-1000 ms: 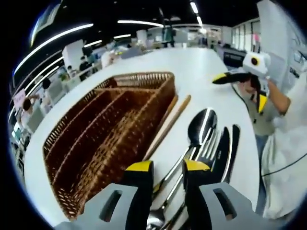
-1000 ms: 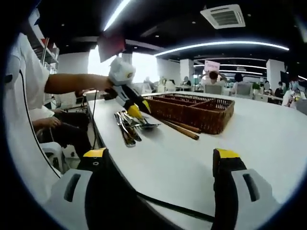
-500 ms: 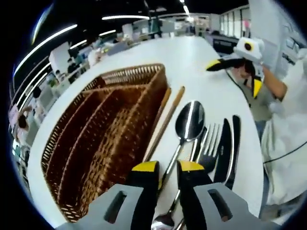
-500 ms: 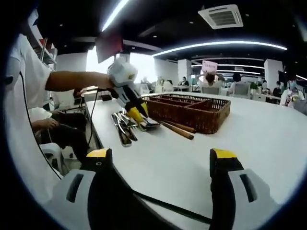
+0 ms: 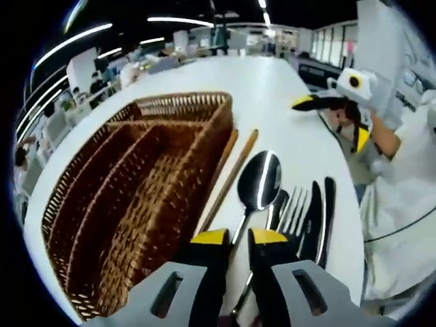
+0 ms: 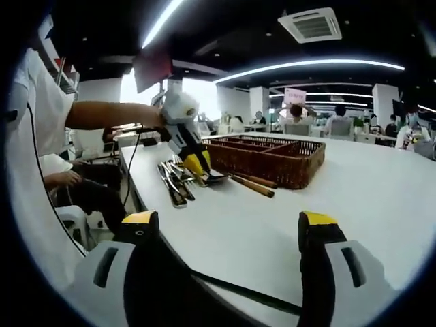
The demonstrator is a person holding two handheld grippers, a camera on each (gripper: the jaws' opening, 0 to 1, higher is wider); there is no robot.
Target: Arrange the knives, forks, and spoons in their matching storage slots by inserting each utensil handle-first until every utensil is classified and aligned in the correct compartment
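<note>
Two cameras, one shared surface

My left view is looking down close over the wicker tray [image 5: 129,197]; my right view is facing it from farther back, both taking in the tray and cutlery [image 6: 174,182].

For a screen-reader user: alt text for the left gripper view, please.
The left gripper closes on a spoon handle on a white table. Beside it lie a fork, dark knives, wooden chopsticks and an empty wicker organizer.

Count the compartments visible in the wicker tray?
3 long slots side by side in the wicker tray, all running its length, none holding utensils. A cross divider at the far end may form another; cannot tell.
</note>
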